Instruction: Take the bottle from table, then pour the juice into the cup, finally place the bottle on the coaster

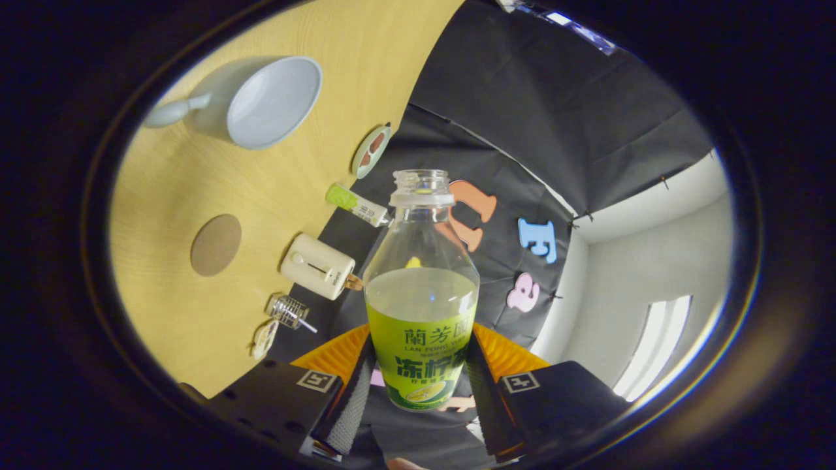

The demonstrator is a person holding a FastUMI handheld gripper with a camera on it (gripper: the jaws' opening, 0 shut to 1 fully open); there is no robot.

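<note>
My gripper [418, 385] is shut on a clear uncapped bottle [421, 287] with a green label, both fingers pressing its lower body. The bottle is lifted off the table and rolled onto its side relative to it, with pale juice filling it to about half. Its open mouth points along the fingers, away from me. A pale blue-grey cup [261, 101] with a handle stands on the wooden table [196, 189], well beyond the fingers and off to the bottle's left; its inside looks empty. A round brown coaster [216, 245] lies flat on the table, nearer to me than the cup.
Along the table's far edge by the black cloth wall stand a small patterned disc [371, 151], a green-and-white tube [356, 205], a cream box-shaped device [318, 266] and a small metal wire object [288, 312]. A white wall and a window [656, 346] lie beyond the cloth.
</note>
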